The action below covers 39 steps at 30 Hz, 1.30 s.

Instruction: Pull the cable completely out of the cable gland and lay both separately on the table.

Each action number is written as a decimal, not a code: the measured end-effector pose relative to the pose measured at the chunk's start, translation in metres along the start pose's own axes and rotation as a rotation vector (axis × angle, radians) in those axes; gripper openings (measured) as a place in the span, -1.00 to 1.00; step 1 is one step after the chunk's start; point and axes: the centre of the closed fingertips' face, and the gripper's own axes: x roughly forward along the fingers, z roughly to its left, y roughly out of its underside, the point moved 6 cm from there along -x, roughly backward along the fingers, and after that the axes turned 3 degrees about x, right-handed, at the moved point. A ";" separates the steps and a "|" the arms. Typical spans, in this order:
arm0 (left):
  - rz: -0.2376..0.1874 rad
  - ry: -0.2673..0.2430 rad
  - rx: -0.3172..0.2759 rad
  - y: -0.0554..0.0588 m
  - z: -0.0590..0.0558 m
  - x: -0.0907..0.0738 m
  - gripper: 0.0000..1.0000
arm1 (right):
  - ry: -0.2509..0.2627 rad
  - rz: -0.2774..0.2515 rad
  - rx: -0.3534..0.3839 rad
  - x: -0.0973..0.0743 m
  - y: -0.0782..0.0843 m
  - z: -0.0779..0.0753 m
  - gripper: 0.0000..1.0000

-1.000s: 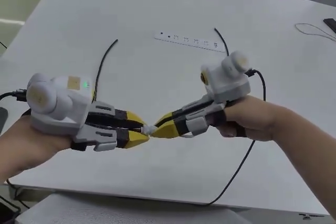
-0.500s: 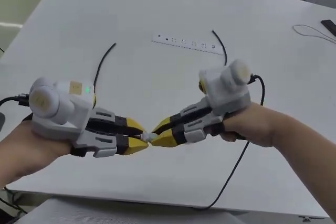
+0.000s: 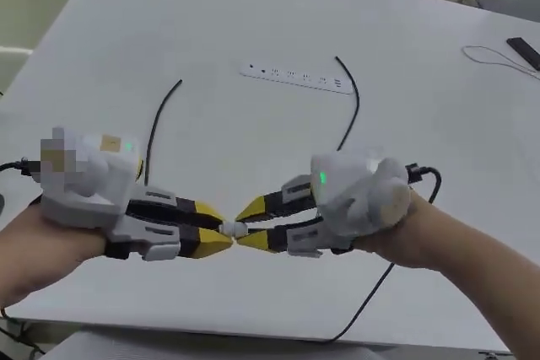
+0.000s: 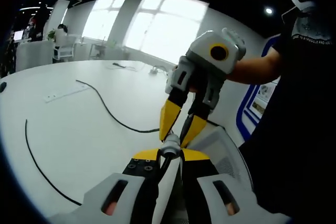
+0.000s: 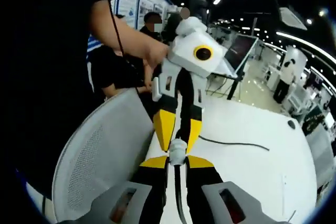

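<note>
Both of your hand-held grippers meet tip to tip above the near part of the bench [image 3: 253, 158]. Your left hand-held gripper [image 3: 221, 233] is clamped on the cable gland [image 4: 170, 146]. Your right hand-held gripper [image 3: 243, 236] looks closed on the cable [image 5: 178, 190] right where it leaves the gland, and the cable runs back between its jaws. The cable is not yet out.

You grip so close to the gland's mouth that a straight pull may slide along the cable's jacket instead of drawing it through. A tight seal would have the same effect, and a hard jerk could then throw the gland off the near edge. Pulling at an angle could kink the cable at the mouth.

Farther out, a loose black wire [image 3: 159, 128] and a power strip [image 3: 295, 76] lie well apart from your work, so lay both parts down short of them.

Against a second ago, your right hand-held gripper has rolled over and dropped level with the left. The tips stay together at the gland, and no gap has opened.
</note>
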 end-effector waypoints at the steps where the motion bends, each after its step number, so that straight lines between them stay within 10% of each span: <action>1: 0.000 0.000 -0.008 0.001 0.000 0.000 -0.71 | 0.015 0.003 -0.014 0.001 0.000 0.001 -0.85; 16: 0.002 0.011 0.005 0.004 -0.004 -0.005 -0.71 | 0.056 -0.012 0.118 0.003 -0.005 0.004 -0.82; 28: 0.004 0.013 0.120 0.003 -0.006 -0.006 -0.70 | -0.211 -0.139 0.685 -0.006 0.007 -0.013 -0.68; 39: 0.019 0.013 0.165 0.002 -0.007 -0.006 -0.70 | -0.325 -0.186 0.784 0.007 0.010 -0.017 -0.74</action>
